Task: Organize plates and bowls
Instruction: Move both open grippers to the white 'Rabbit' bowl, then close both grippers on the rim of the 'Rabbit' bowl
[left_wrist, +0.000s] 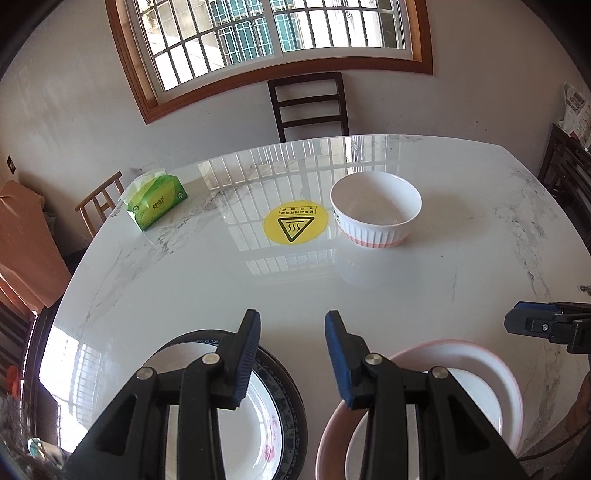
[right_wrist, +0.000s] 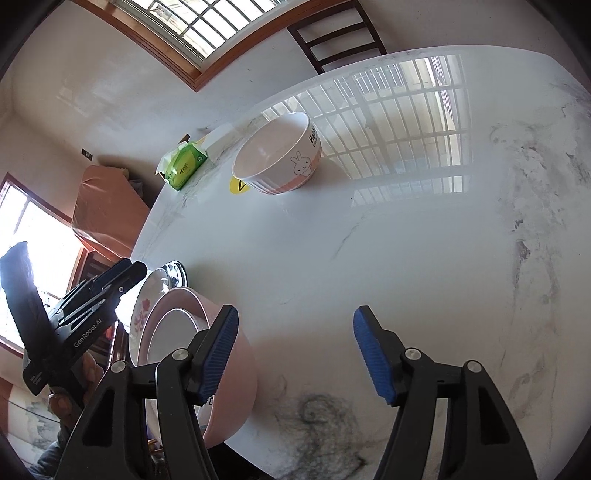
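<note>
Two claws, both spread wide, nothing gripped: left claw (left_wrist: 292, 332) over dark-rimmed plate (left_wrist: 291, 398) and pink bowl (left_wrist: 509, 384) at near table (left_wrist: 406, 295) edge; right claw (right_wrist: 293, 326) beside pink bowl. Rabbit bowl (right_wrist: 280, 155) far back.

At six o'clock, gripper arms hide much of the flowered plate (left_wrist: 258, 417) and the pink bowl (left_wrist: 476, 373).

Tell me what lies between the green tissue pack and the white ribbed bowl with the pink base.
The round yellow hot-surface sticker lies on the marble table between the green tissue pack and the white ribbed bowl, nearer the bowl. The left wrist view shows it best.
</note>
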